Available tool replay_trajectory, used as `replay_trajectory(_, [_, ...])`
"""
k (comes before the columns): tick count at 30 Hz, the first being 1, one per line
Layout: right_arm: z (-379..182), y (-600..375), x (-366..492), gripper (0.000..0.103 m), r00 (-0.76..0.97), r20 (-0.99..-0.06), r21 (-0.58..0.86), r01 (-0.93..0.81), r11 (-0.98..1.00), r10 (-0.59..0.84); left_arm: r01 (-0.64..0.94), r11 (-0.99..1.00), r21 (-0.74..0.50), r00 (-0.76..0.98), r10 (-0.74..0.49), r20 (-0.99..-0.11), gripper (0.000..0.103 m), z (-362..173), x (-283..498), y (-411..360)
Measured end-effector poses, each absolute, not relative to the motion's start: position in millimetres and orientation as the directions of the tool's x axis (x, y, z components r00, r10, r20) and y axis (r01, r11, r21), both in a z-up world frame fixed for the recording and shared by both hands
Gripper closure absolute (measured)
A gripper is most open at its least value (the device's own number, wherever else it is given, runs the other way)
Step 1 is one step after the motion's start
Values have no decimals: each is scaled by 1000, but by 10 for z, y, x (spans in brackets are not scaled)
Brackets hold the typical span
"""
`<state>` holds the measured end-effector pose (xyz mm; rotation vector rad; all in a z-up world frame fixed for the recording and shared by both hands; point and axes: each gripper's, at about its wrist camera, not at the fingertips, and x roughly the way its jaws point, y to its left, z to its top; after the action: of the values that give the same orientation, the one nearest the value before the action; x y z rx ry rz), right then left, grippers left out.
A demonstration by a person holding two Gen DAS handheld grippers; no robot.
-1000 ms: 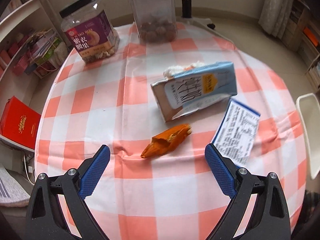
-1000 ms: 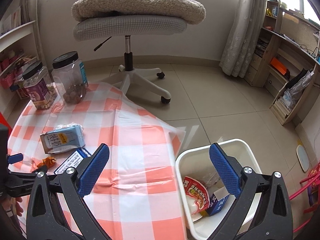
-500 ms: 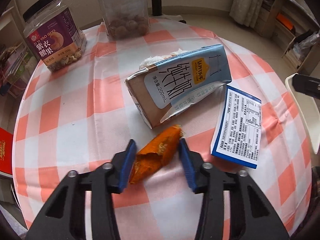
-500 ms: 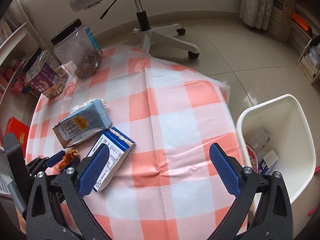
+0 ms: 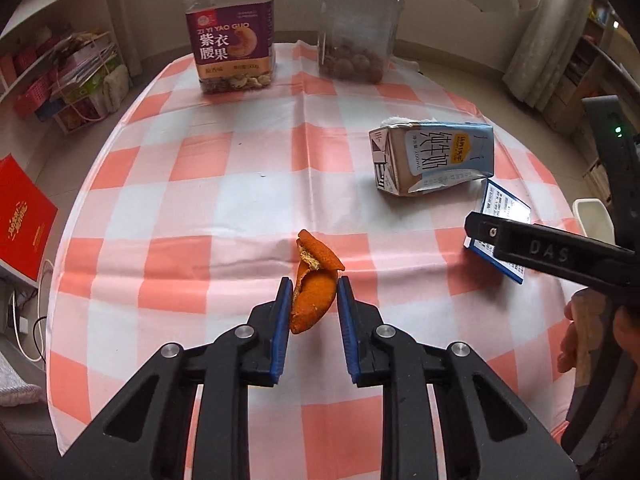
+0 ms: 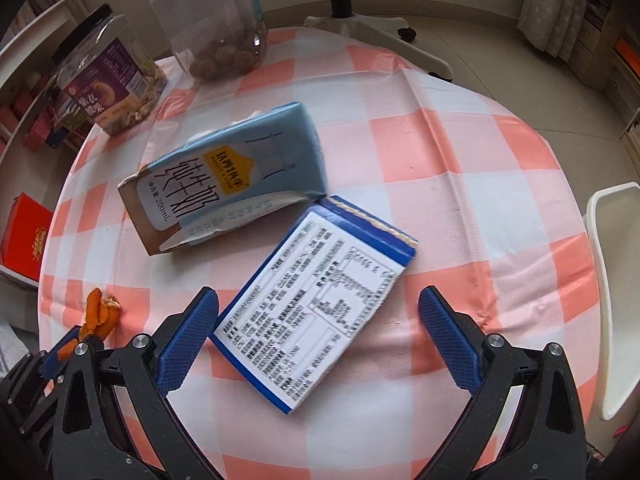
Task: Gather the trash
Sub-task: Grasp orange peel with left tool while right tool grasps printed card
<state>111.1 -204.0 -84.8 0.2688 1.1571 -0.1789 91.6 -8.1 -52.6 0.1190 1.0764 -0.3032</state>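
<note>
**Orange peel now caught between the left jaws**

Orange is the colour of the piece that matters: a curled peel [image 5: 312,285] on the checked tablecloth [image 5: 192,200]. A second ago the left gripper [image 5: 311,296] stood wide open above it; its jaws have just been closing, and now the blue pads [image 5: 283,312] pinch the peel from both sides. The peel's upper end sticks out beyond the fingertips. I cannot tell whether it is already lifted or still touches the cloth.

The right gripper [image 6: 318,322] has come down meanwhile, from over the white bin [image 6: 608,280] to the flat blue-and-white box [image 6: 316,316]. Its jaws are spread wide and the box lies between them, but the pads do not press on it. The milk carton [image 6: 224,180] lies just beside this box, not yet handled. Two jars [image 5: 232,32] stand at the far side of the table.

In my judgement the first piece is secured and may go to the bin at the table's right edge, while the box is the next piece to take.
</note>
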Motion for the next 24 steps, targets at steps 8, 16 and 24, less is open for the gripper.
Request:
replay_trajectory(8, [-853, -2021, 1144, 25, 438, -899, 131, 207, 969, 28, 247, 968, -51, 460, -164, -873, 80, -483, 868, 138])
replay_trajectory(16, [-728, -2131, 1001, 44, 447, -886, 223, 178, 958, 124, 166, 977, -134, 468, -198, -861, 80, -412, 898, 356])
replay_trajectory(24, [-377, -2137, 835, 45, 521, -842, 239, 124, 963, 142, 153, 979, -133, 509, -193, -839, 80, -227, 798, 367])
